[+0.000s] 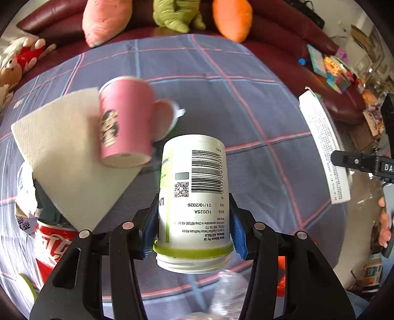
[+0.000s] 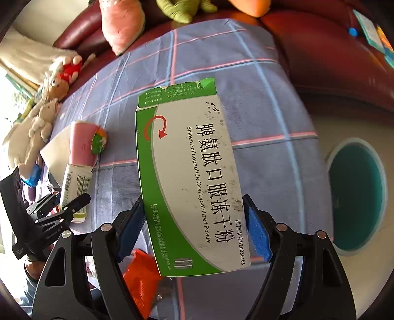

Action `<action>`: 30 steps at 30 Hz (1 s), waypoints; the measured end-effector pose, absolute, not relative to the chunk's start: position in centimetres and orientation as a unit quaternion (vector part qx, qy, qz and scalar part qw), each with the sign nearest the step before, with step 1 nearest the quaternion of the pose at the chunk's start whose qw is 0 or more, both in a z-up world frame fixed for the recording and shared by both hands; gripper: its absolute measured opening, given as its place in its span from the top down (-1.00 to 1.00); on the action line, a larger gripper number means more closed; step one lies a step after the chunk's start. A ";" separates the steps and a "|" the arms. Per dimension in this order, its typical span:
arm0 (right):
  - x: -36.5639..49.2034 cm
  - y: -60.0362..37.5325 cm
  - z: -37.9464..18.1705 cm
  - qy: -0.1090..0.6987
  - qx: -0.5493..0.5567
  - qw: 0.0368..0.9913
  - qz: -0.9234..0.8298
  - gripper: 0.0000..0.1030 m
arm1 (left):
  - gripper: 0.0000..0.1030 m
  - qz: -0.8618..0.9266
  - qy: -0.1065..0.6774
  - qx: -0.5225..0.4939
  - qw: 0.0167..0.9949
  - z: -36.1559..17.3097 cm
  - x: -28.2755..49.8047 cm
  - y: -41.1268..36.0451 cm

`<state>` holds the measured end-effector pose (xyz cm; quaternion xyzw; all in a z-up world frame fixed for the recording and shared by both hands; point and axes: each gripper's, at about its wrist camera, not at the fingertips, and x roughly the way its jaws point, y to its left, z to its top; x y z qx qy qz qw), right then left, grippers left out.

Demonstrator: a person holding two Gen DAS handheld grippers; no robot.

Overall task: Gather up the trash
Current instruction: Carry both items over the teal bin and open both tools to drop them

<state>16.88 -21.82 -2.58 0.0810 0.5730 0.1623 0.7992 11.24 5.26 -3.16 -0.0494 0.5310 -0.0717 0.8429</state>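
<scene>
My left gripper (image 1: 193, 231) is shut on a white plastic bottle (image 1: 194, 192) with a barcode label and a green ring, held upside down above the cloth. A pink paper cup (image 1: 125, 123) lies blurred beside a white napkin (image 1: 66, 157); a red can (image 1: 53, 243) lies below it. My right gripper (image 2: 194, 230) is shut on a green and white medicine box (image 2: 189, 177). The box also shows in the left wrist view (image 1: 325, 147), and the bottle (image 2: 73, 189) and cup (image 2: 81, 145) in the right wrist view.
A blue plaid cloth (image 1: 234, 103) covers the table. Stuffed toys (image 1: 103, 22) sit on the red sofa (image 1: 283, 37) behind. A teal round bin (image 2: 357, 197) stands on the floor right of the table. An orange wrapper (image 2: 140, 278) and clear plastic (image 1: 229, 290) lie near the front edge.
</scene>
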 end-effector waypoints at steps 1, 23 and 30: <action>16.7 -22.6 -2.3 0.569 0.087 0.802 0.160 -0.41 | 0.01 -0.079 0.530 -0.049 0.843 -2.8 11.5 4.6; 12.0 -47.6 -2.2 0.523 0.213 0.825 -0.007 -0.41 | 0.01 -0.255 0.509 0.036 0.821 -0.4 16.7 -21.1; 13.1 -49.7 -4.7 0.543 0.222 0.810 -0.010 -0.42 | 0.01 -0.273 0.516 0.051 0.811 -1.0 17.4 -24.5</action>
